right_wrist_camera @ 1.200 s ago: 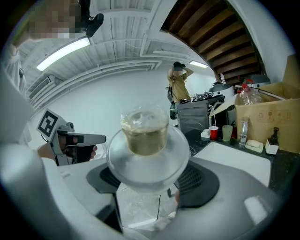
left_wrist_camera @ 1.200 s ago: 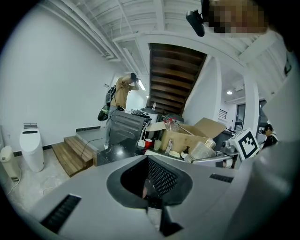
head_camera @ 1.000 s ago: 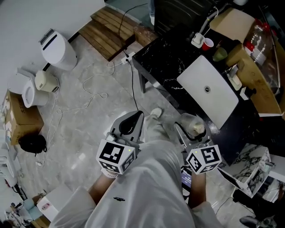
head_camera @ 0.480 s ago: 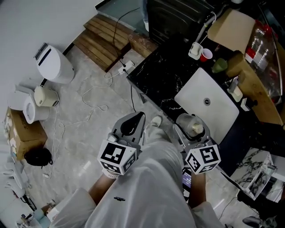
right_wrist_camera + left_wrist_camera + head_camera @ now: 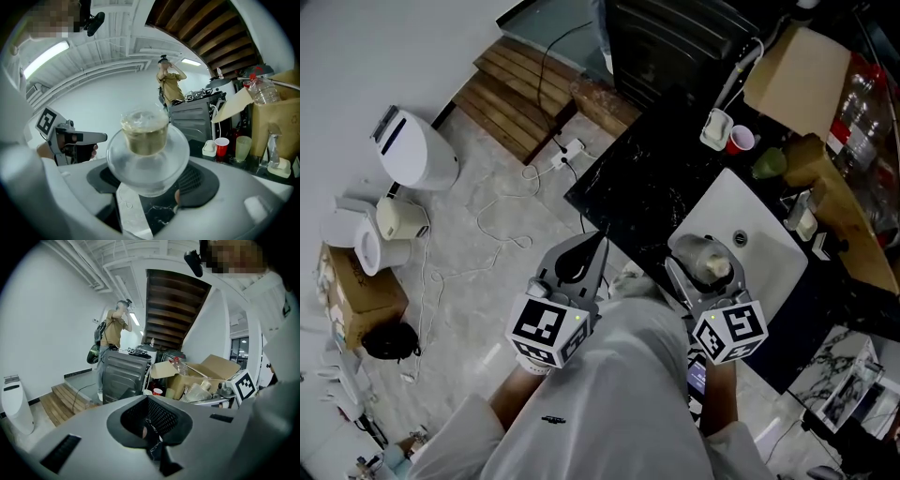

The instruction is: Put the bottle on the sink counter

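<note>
A clear bottle (image 5: pixel 705 262) with a pale yellowish cap end is held in my right gripper (image 5: pixel 701 281), which is shut on it. In the head view it hangs over the near corner of the white sink basin (image 5: pixel 769 272), set in the black marble counter (image 5: pixel 647 187). The right gripper view shows the bottle (image 5: pixel 146 150) between the jaws of the right gripper (image 5: pixel 150 183), cap end pointing away. My left gripper (image 5: pixel 586 251) hovers left of it, near the counter's front edge, shut with nothing in it. In its own view the left gripper (image 5: pixel 150 427) has its jaws pressed together.
A red cup (image 5: pixel 741 139), a green cup (image 5: pixel 769 162) and a white dish (image 5: pixel 715 129) stand behind the sink. A cardboard box (image 5: pixel 797 66) is at the back right. Cables (image 5: pixel 506 216), a white bin (image 5: pixel 412 150) and wooden steps (image 5: pixel 520 89) are on the floor. A person (image 5: pixel 115 329) stands far off.
Both grippers and the bottle have moved forward toward the counter. The bottle was in front of the counter's edge and now overlaps the sink's near corner.
</note>
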`<state>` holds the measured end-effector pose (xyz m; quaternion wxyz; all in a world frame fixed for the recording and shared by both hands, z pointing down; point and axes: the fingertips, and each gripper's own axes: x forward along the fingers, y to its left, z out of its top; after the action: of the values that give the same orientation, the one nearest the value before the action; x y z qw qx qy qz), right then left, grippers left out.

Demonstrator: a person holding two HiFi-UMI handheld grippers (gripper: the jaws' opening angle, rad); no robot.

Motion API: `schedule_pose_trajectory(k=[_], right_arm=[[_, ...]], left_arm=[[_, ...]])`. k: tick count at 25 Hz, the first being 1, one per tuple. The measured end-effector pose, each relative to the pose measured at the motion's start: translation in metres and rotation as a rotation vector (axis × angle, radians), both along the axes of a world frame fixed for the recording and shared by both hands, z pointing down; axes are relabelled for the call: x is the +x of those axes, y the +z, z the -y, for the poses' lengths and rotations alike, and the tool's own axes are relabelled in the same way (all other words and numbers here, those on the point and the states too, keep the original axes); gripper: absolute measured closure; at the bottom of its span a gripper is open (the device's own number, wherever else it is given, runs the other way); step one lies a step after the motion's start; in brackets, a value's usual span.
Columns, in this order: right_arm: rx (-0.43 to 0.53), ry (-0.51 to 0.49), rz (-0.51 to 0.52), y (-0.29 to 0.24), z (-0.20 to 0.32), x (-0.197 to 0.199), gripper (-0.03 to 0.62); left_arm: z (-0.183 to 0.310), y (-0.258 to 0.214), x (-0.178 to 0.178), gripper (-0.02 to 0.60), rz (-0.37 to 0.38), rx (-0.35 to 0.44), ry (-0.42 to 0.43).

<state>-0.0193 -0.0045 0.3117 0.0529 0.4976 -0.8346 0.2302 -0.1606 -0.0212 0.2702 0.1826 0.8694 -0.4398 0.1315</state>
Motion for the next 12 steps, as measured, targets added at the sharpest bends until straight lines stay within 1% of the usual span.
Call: schedule_pose_trajectory(k=[8,12], right_arm=[[0.000,0.010,0.002,0.006,0.040,0.014,0.250],[0.008,0.016,0.000,0.002,0.047,0.018,0.250]], left_arm=[[0.040,0.004,0.012,0.574,0.002,0.003,0.002],[0.046,0.007,0.016,0.574,0.005,-0.008,0.007]])
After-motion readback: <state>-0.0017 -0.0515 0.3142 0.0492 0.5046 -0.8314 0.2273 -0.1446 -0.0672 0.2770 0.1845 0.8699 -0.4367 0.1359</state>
